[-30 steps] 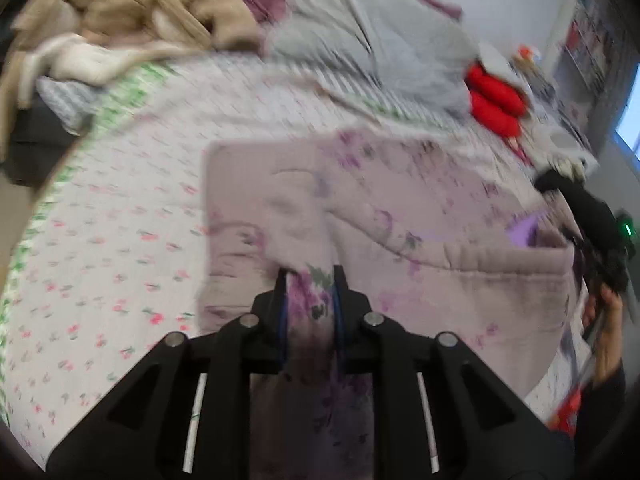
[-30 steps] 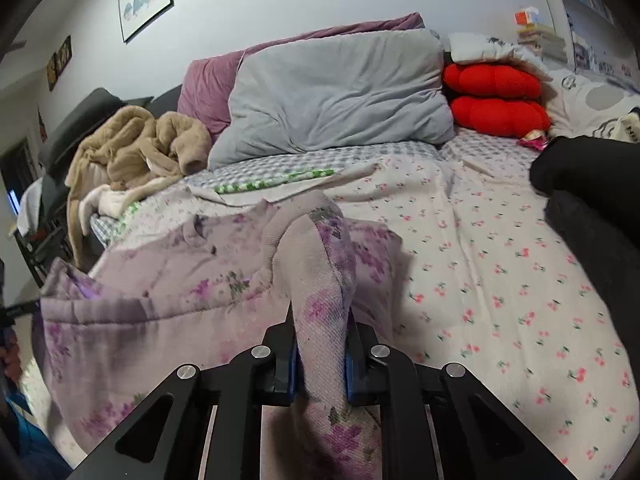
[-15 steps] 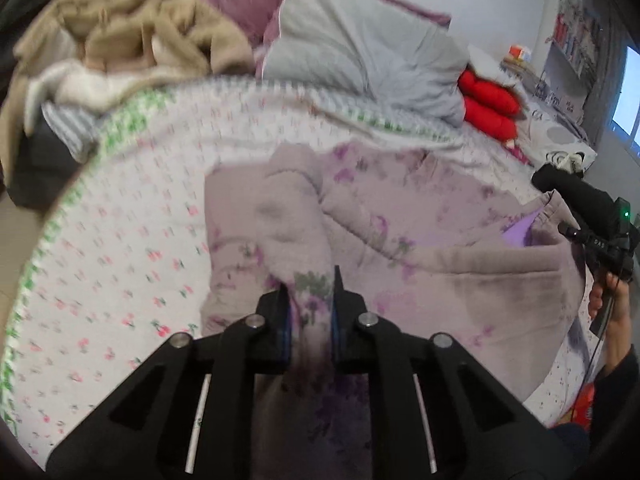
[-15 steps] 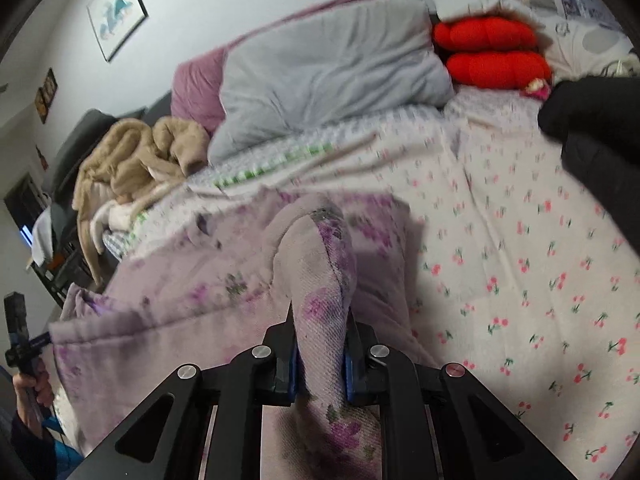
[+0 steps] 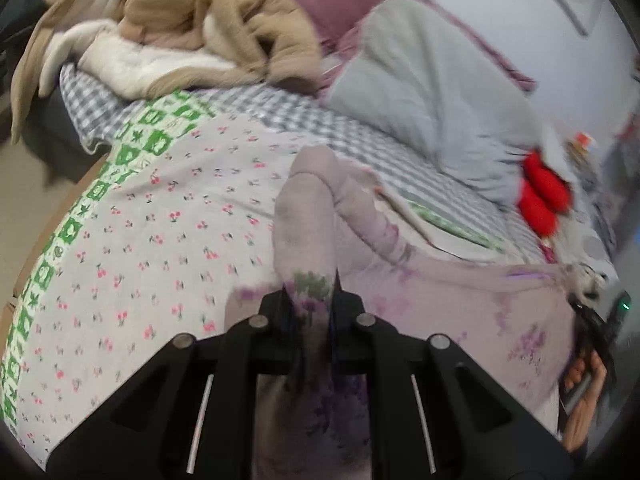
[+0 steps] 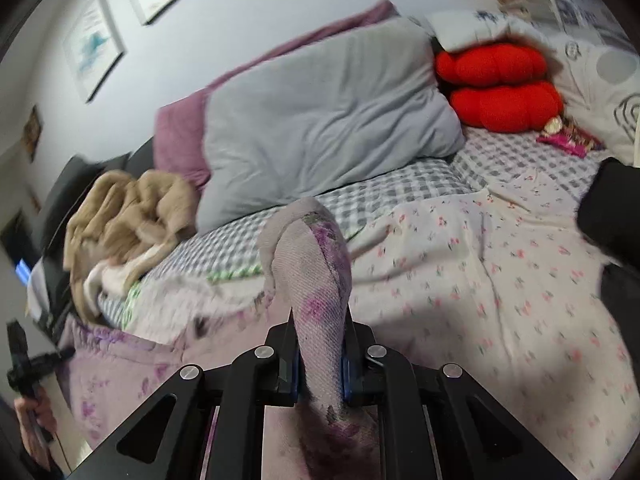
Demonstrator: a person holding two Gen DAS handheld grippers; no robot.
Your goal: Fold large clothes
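A large pale purple floral garment [image 5: 460, 296] hangs stretched between my two grippers above the bed. My left gripper [image 5: 310, 292] is shut on one bunched edge of it, which sticks up past the fingers. My right gripper [image 6: 320, 332] is shut on the other bunched edge [image 6: 316, 248]. The rest of the garment [image 6: 120, 364] sags to the left in the right wrist view. Each gripper shows small in the other's view, held in a hand.
The bed has a cherry-print sheet [image 5: 160, 240] with a green border and a checked sheet [image 6: 392, 188] behind. A tan blanket pile [image 5: 192, 20], a grey pillow [image 6: 320, 120], red cushions [image 6: 496, 84] and a black item [image 6: 612, 208] lie around.
Both grippers have lifted and moved toward the near edge of the bed with the garment, which now hangs mostly off the sheet. Both views have tilted.
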